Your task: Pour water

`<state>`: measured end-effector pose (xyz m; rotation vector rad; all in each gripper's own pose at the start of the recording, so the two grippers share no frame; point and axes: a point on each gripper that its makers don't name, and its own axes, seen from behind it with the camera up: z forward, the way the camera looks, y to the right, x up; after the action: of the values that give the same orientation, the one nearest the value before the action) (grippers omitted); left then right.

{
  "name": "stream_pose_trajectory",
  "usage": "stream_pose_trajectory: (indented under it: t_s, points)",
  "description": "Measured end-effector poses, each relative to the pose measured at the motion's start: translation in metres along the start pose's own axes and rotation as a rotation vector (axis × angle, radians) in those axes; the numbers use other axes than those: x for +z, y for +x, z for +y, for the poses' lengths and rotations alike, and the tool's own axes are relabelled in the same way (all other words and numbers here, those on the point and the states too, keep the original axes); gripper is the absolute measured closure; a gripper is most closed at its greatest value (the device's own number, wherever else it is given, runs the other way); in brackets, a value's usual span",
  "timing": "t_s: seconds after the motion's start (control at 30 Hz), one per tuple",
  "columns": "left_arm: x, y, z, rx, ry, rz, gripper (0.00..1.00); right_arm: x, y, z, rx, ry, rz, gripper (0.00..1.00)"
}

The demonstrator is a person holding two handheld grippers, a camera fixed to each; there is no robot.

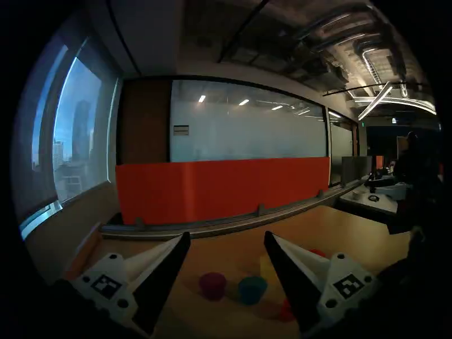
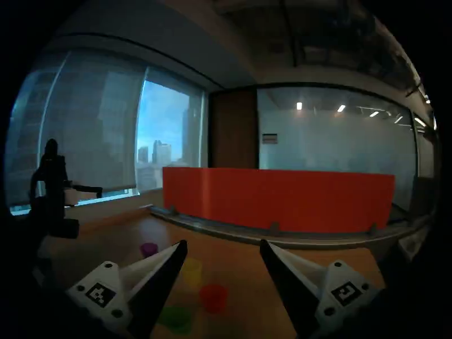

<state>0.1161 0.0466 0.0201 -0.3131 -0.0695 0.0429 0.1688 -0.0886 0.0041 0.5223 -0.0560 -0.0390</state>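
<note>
Two grippers above a bench of small cups, jaws apart and empty.
Between the open jaws of the left gripper point(image 1: 226, 234), a magenta cup point(image 1: 212, 284) and a teal cup point(image 1: 252, 289) stand side by side on the bench point(image 1: 344, 226). The right gripper point(image 2: 223, 242), jaws also wide on nothing, looks down at a purple cup point(image 2: 148, 249), yellow cup point(image 2: 192, 270), red cup point(image 2: 214, 297) and green cup point(image 2: 176, 317). An orange panel point(image 2: 277, 198) lines the far edge.

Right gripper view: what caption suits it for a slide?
Open right gripper over a wooden table with a purple cup, yellow cup, red cup and green cup before an orange partition.
</note>
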Motion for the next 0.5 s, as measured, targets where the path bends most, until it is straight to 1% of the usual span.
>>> stream_pose_trajectory:
  t_s: [0.17,0.2,0.27,0.37,0.5]
  points:
    - [0.002,0.001,0.013,-0.021,-0.066,-0.008,0.03,0.001,-0.001,-0.033,-0.02,0.129,-0.02,0.01]
    - [0.002,0.001,0.015,-0.025,-0.076,-0.008,0.03,0.001,-0.001,-0.036,-0.021,0.144,-0.021,0.01]
    - [0.002,0.0,0.017,-0.032,-0.095,-0.008,0.03,0.002,-0.001,-0.043,-0.022,0.17,-0.022,0.01]
    - [0.003,-0.002,0.017,-0.022,-0.109,-0.012,0.03,0.002,-0.003,-0.047,-0.025,0.19,-0.033,0.01]
    - [0.005,-0.007,0.017,-0.007,-0.123,-0.031,0.03,0.004,-0.009,-0.051,-0.037,0.21,-0.068,0.01]
